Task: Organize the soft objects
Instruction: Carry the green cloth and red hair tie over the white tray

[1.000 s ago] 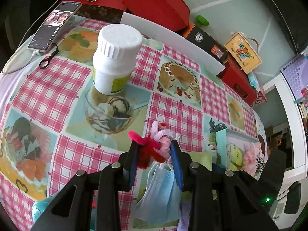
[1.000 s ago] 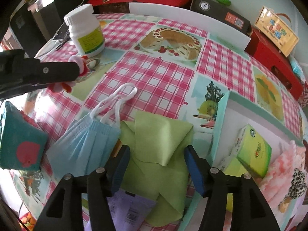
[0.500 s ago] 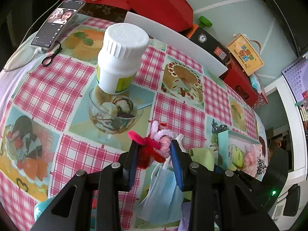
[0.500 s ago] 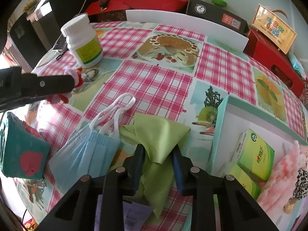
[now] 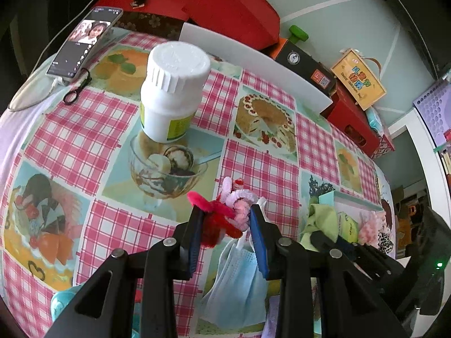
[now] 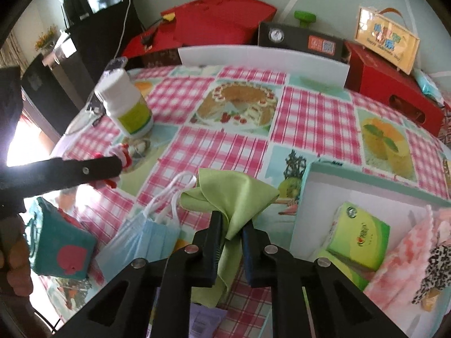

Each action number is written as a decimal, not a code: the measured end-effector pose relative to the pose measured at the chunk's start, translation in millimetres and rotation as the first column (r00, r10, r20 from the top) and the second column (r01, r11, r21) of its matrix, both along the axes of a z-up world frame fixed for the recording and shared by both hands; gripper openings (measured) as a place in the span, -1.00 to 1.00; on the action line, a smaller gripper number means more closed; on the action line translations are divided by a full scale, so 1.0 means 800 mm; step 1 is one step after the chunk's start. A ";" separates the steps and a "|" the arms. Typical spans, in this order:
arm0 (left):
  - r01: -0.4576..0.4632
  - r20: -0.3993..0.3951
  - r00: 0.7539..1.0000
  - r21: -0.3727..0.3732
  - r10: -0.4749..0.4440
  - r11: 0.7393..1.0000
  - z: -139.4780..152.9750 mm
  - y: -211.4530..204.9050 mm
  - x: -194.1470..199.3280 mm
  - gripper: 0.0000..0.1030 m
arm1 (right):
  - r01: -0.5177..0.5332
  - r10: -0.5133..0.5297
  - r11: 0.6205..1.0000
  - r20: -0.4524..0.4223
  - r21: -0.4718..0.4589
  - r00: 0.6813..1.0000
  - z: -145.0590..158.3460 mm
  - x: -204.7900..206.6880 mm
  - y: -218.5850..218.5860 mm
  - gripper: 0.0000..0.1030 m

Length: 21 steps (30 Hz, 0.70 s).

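Sorting's abt half done: pink fluffy cloth [image 6: 406, 256] & green tissue pack [image 6: 359, 238] already in white tray [image 6: 303, 211], my right tongs [image 6: 231, 232] just closed on limp green cloth [image 6: 234, 194], left tongs [image 5: 225, 221] pinch red-pink fuzzy toy [image 5: 225, 211], blue face mask [image 6: 141, 242] w/ teal pouch [image 6: 60, 249] left on counter [image 6: 225, 152].

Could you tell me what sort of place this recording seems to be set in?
Most likely a lived-in home, at a dining table: a plastic tablecloth printed with cakes and desserts, a phone left charging at its edge, and red gift boxes stacked behind against the wall.
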<state>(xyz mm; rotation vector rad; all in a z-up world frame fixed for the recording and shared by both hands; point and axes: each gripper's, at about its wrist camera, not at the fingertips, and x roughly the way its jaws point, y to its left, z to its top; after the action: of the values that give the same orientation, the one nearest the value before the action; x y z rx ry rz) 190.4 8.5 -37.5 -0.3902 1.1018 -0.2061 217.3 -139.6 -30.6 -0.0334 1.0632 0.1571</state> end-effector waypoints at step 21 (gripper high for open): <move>0.215 0.237 0.945 0.070 -0.226 0.974 0.099 -0.108 -0.048 -0.34 | 0.247 -0.239 0.969 0.234 -0.002 0.942 0.126 -0.058 -0.112 -0.71</move>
<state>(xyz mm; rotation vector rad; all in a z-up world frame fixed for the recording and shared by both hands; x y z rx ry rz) 152.2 -78.0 41.4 -0.1950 0.9038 -0.4169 171.1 -229.2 70.1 0.0509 0.8272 -0.0862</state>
